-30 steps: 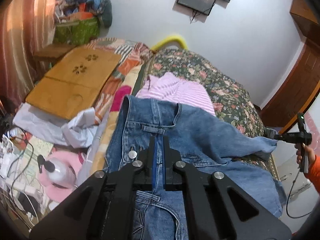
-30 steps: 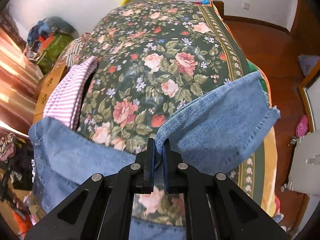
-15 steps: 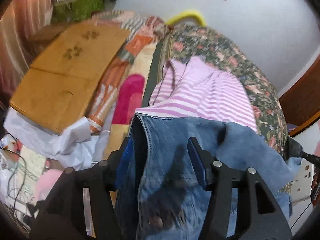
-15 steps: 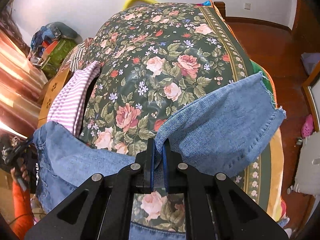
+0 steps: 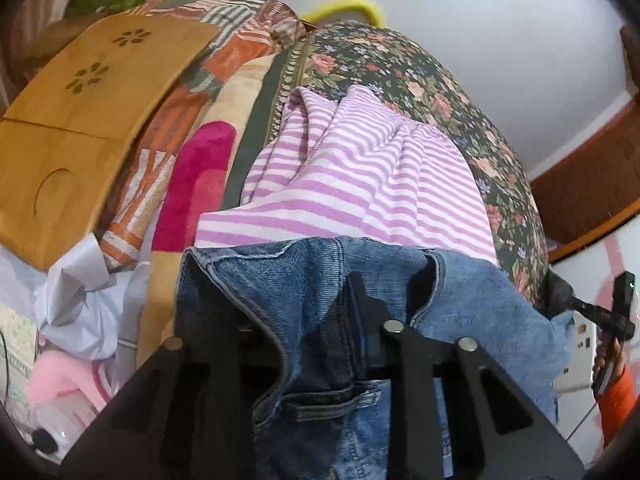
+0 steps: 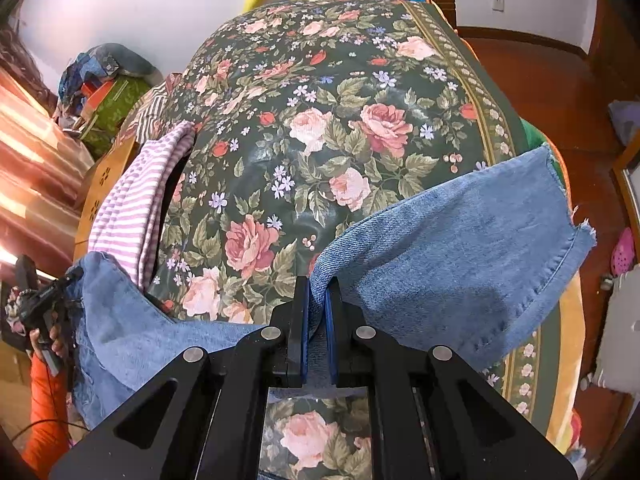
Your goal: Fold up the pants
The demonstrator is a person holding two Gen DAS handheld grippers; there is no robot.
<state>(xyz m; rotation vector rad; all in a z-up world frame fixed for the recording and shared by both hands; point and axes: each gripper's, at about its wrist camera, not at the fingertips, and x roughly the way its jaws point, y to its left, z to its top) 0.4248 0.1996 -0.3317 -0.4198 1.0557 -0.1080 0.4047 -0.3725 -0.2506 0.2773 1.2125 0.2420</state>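
Work surface: a bed (image 6: 340,92) under a dark floral cover (image 5: 432,92), set against a white wall (image 6: 140,4). Red-brown floor (image 6: 532,84) lies to its right. A wooden lap desk (image 5: 80,120) and patchwork bedding (image 5: 224,60) lie at the bed's left side, beside a red curtain (image 6: 28,168). A green bag (image 6: 116,108) at the far left is stuffed with clothes.

Jeans (image 6: 448,248) lie across the near end of the bed, waistband overlapping a striped shirt (image 5: 360,184).

Left gripper (image 5: 292,312): jaws wide apart, waistband draped between them. Right gripper (image 6: 316,312): jaws narrow, pinching a fold of jeans leg.
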